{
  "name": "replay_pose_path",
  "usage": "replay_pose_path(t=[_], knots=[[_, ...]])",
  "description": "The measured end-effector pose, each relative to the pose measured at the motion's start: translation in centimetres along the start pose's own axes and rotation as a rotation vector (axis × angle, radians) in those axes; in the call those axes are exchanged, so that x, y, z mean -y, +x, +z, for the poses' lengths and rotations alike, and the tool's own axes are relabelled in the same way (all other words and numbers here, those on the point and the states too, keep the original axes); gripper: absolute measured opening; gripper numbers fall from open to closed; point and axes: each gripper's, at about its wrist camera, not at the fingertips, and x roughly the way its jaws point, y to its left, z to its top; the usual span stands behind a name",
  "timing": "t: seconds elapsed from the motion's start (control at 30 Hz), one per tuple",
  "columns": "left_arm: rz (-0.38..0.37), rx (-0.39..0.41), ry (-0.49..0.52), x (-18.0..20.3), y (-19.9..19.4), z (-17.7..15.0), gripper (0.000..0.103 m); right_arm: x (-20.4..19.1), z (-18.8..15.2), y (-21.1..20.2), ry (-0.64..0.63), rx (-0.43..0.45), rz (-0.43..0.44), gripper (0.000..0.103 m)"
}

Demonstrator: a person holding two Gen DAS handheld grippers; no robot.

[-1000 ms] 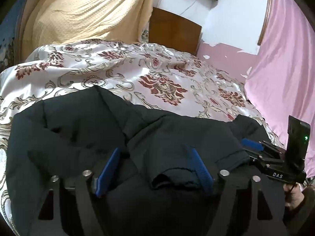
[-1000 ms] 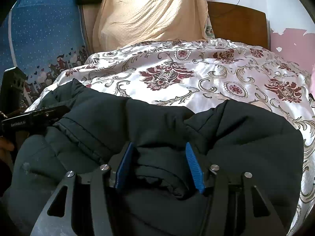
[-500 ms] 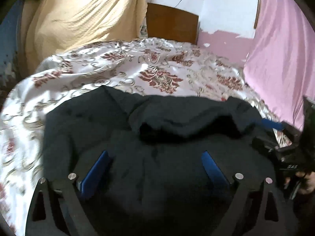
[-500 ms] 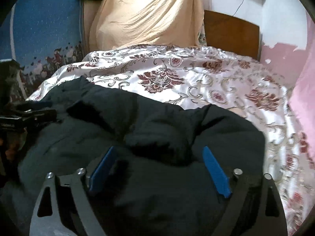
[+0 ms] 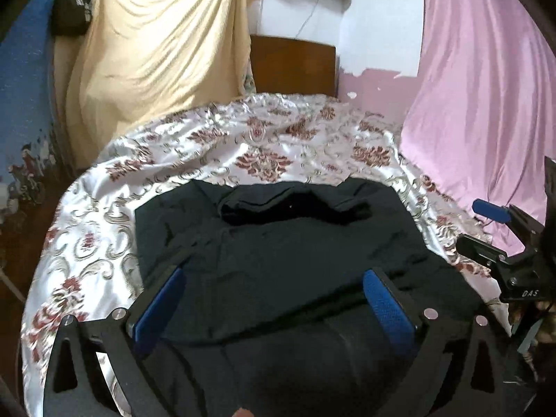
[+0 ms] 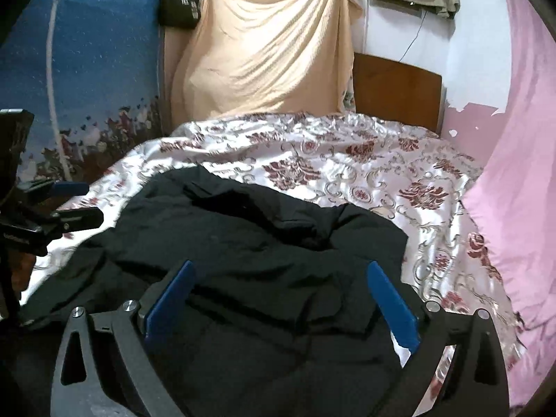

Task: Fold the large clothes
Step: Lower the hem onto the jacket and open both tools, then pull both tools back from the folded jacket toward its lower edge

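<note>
A large black padded jacket (image 5: 278,243) lies folded over on the floral satin bedspread (image 5: 264,139), its far edge bunched. It also shows in the right wrist view (image 6: 260,243). My left gripper (image 5: 274,295) is open above the jacket's near part, with nothing between its blue pads (image 5: 385,302). My right gripper (image 6: 281,288) is open and empty above the jacket too. Each gripper shows at the edge of the other's view: the right one (image 5: 500,229) at the right, the left one (image 6: 66,205) at the left.
A wooden headboard (image 5: 293,66) stands at the far end of the bed. A beige sheet (image 5: 160,45) hangs behind it, with a black bag (image 6: 179,1) on the wall. A pink curtain (image 5: 486,87) hangs along the right side, a blue patterned wall (image 6: 87,52) along the left.
Both grippers opened, let go of the jacket folds they held, and pulled up and back. The jacket now lies on the bed further from both cameras.
</note>
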Motion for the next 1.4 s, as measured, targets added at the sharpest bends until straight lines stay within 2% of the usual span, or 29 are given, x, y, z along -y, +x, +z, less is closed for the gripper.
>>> replay_pose_path(t=[0.17, 0.4, 0.63, 0.73, 1.1, 1.4], knots=[[0.047, 0.044, 0.005, 1.4, -5.1, -0.9, 0.103, -0.3, -0.2, -5.4, 0.02, 0.044, 0.006, 0.099], [0.073, 0.089, 0.025, 3.4, -11.1, -2.8, 0.103, -1.9, -1.2, -11.7, 0.043, 0.088, 0.031, 0.1], [0.028, 0.064, 0.058, 5.6, -15.2, -5.6, 0.103, -4.2, -3.4, -16.1, 0.032, 0.092, 0.044, 0.1], [0.036, 0.07, 0.081, 6.4, -16.9, -7.0, 0.103, -5.0, -4.6, -17.9, 0.034, 0.093, 0.037, 0.1], [0.081, 0.056, 0.059, 6.3, -20.7, -10.9, 0.103, -6.4, -8.2, -22.8, 0.048, 0.087, 0.009, 0.1], [0.117, -0.035, 0.034, 4.3, -20.9, -14.6, 0.103, -7.2, -12.0, -24.2, 0.033, 0.025, -0.005, 0.1]])
